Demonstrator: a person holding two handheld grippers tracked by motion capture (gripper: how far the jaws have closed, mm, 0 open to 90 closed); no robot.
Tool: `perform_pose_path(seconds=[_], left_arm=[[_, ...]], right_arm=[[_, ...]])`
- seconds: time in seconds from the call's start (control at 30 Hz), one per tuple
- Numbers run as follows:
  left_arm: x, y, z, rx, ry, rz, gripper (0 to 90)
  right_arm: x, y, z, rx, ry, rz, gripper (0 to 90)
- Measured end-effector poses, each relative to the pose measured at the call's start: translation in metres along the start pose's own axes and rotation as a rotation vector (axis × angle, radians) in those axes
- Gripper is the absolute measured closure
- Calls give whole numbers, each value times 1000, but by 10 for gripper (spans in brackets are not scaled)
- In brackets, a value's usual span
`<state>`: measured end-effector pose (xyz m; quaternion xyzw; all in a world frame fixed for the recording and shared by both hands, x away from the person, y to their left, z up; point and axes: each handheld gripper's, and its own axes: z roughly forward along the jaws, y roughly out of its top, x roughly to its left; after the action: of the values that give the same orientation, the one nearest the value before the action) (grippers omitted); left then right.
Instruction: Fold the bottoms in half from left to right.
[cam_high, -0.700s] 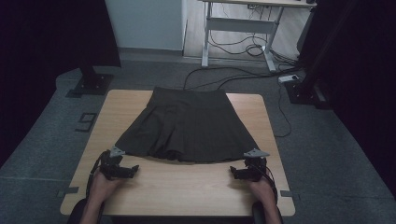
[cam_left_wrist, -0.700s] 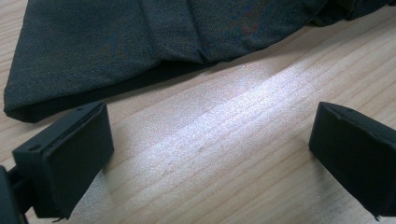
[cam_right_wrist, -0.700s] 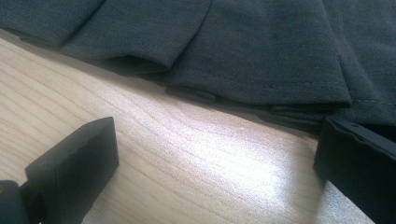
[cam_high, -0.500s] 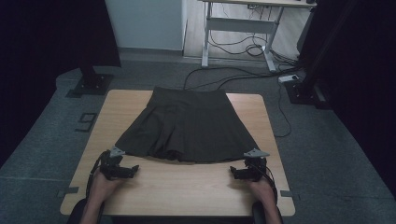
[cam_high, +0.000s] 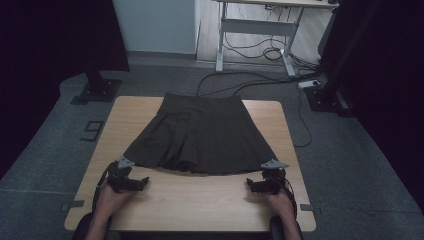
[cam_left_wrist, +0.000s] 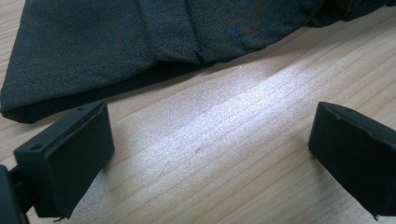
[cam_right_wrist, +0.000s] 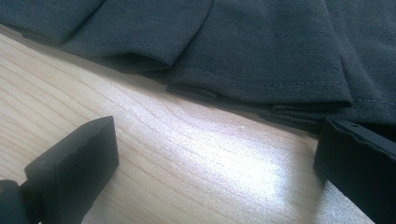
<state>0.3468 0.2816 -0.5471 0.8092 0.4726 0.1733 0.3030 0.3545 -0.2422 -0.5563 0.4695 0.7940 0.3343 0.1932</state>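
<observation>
A dark pleated skirt (cam_high: 200, 132) lies flat on the wooden table (cam_high: 200, 205), waistband at the far edge, hem toward me. My left gripper (cam_high: 142, 181) rests on the table just below the hem's left corner, jaws wide apart over bare wood. In the left gripper view the skirt's corner (cam_left_wrist: 28, 105) lies just beyond the left jaw, and the gripper (cam_left_wrist: 210, 154) holds nothing. My right gripper (cam_high: 251, 186) sits below the hem's right corner, also open. In the right gripper view the hem (cam_right_wrist: 280, 88) runs just ahead of the open gripper (cam_right_wrist: 215, 163).
A white desk frame (cam_high: 260, 30) stands beyond the table with cables (cam_high: 265, 85) trailing over the grey floor. Black stand bases (cam_high: 97, 90) sit at the far left and far right (cam_high: 325, 100). Bare wood runs along the table's near edge between my hands.
</observation>
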Motion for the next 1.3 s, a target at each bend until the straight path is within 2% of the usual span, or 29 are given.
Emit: perform_pose_path(seconds=[0.2, 0.4, 0.5, 0.53, 0.63, 0.7, 0.83, 0.93, 0.97, 1.0, 1.13, 1.23, 1.3], left_arm=[[1, 3, -4, 16, 2, -6, 43], [5, 12, -14, -27, 2, -6, 58], [6, 19, -17, -40, -6, 2, 60], [7, 22, -18, -48, -6, 6, 69], [8, 28, -19, -63, -19, 2, 79], [9, 35, -18, -62, -8, 9, 96], [10, 50, -14, -81, -28, 6, 118], [9, 63, -8, -91, -46, 19, 130], [8, 71, -4, -92, -53, 31, 134], [8, 71, -4, -92, -53, 31, 139], [9, 87, 6, -89, -57, 50, 145], [13, 100, 17, -81, -57, 55, 154], [16, 103, 21, -77, -55, 55, 167]], right_arm=[[1, 1, -2, 26, 3, 1, 0], [5, 7, -7, 59, 22, -17, 2], [5, 14, -10, 47, 34, -6, 2], [4, 17, -12, 33, 53, 16, 2], [3, 20, -12, 30, 54, 21, 2], [3, 25, -13, 28, 55, 23, 11], [4, 35, -13, 12, 59, 15, 15], [4, 49, -12, -6, 57, 10, 15], [4, 53, -11, -11, 57, 8, 15], [4, 53, -11, -11, 57, 8, 15], [6, 73, -2, -32, 61, 7, 24], [6, 82, 6, -33, 58, 11, 28], [6, 85, 9, -33, 58, 13, 31]])
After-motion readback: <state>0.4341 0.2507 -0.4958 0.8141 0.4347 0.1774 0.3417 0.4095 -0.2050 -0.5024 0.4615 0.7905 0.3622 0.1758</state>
